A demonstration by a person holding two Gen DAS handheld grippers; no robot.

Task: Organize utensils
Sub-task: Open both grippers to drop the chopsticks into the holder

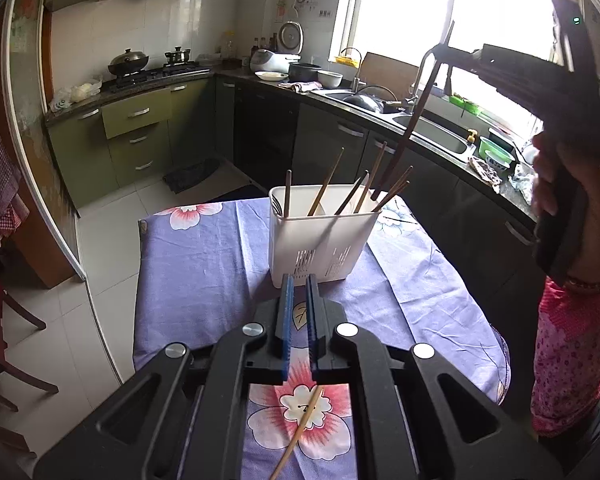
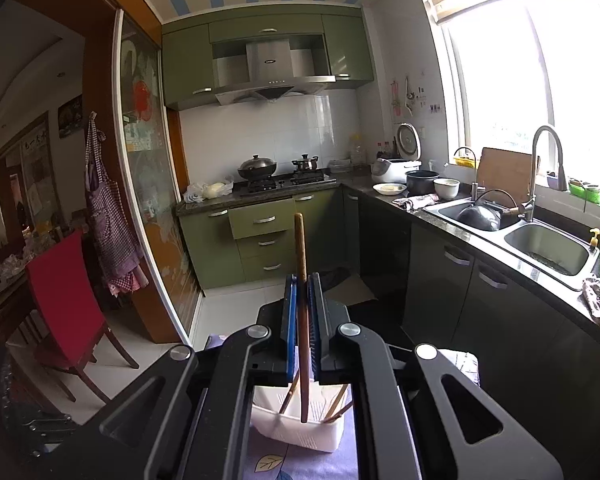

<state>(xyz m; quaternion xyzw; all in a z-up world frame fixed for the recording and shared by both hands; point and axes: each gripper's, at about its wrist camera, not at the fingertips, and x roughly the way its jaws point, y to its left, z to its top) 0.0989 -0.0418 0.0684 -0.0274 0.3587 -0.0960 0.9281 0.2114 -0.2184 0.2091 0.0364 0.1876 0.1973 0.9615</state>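
**So: one chopstick about to drop in, one left on the cloth**

Left wrist view first. The left gripper [image 1: 299,280] hovers low over the surface [image 1: 196,272], its fingers nearly closed with just a thin gap and nothing between them. Right ahead of the tips sits the white holder [image 1: 320,236], already bristling with several chopsticks leaning every which way. A pale loose chopstick [image 1: 298,436] lies on the cloth under the gripper body, back behind the fingertips, long axis running diagonally toward the camera. Up at the right, the right gripper [image 1: 440,54] hangs above the holder, gripping a dark chopstick [image 1: 410,128] that slants down to the holder's rim.

Right wrist view. Here the fingers are clenched on that dark chopstick [image 2: 300,256], roughly upright, its lower end already over or just inside the holder [image 2: 300,428].

My guess: lower and release. The loose one is the left's job, since it's nearer.
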